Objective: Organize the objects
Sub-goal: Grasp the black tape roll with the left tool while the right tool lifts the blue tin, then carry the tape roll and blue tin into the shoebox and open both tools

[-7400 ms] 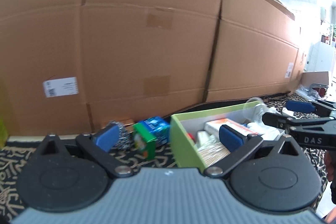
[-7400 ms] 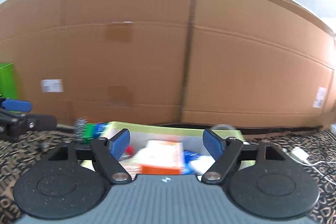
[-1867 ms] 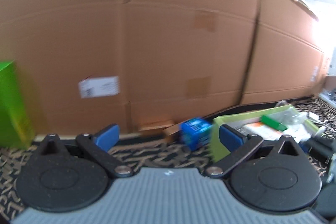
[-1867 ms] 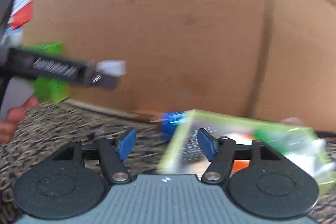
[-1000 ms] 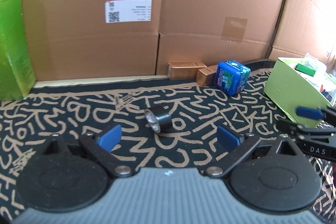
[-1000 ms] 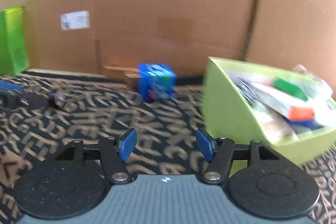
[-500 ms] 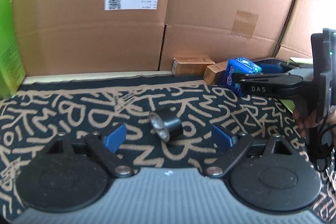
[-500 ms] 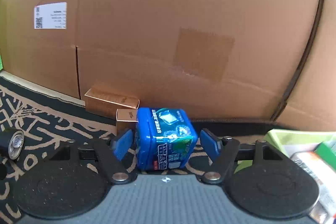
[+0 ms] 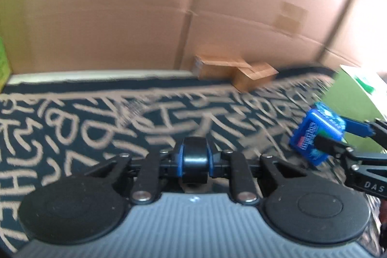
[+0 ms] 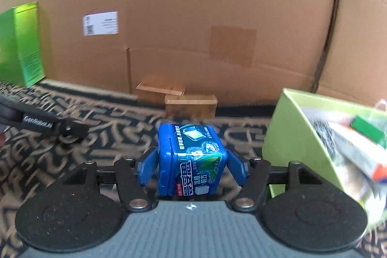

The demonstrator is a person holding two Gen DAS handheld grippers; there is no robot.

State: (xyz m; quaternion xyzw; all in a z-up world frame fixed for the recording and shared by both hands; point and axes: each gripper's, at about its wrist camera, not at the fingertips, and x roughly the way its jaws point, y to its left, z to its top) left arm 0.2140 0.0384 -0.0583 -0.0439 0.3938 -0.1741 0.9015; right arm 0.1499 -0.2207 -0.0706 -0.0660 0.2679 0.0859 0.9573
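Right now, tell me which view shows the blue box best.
Right wrist: the blue box sits centred and close between the right gripper pads, label readable. The left wrist view shows it only small, tilted and blurred at the right edge.

Left gripper [image 9: 194,158] jaws clamped on black roll [image 9: 195,151]. Right gripper [image 9: 338,134] at right edge of patterned rug [image 9: 72,117], gripping blue box [image 9: 314,134]. Two small cardboard boxes [image 9: 232,69] by far edge.

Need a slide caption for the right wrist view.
Right claw grips blue gum container beside the green bin.
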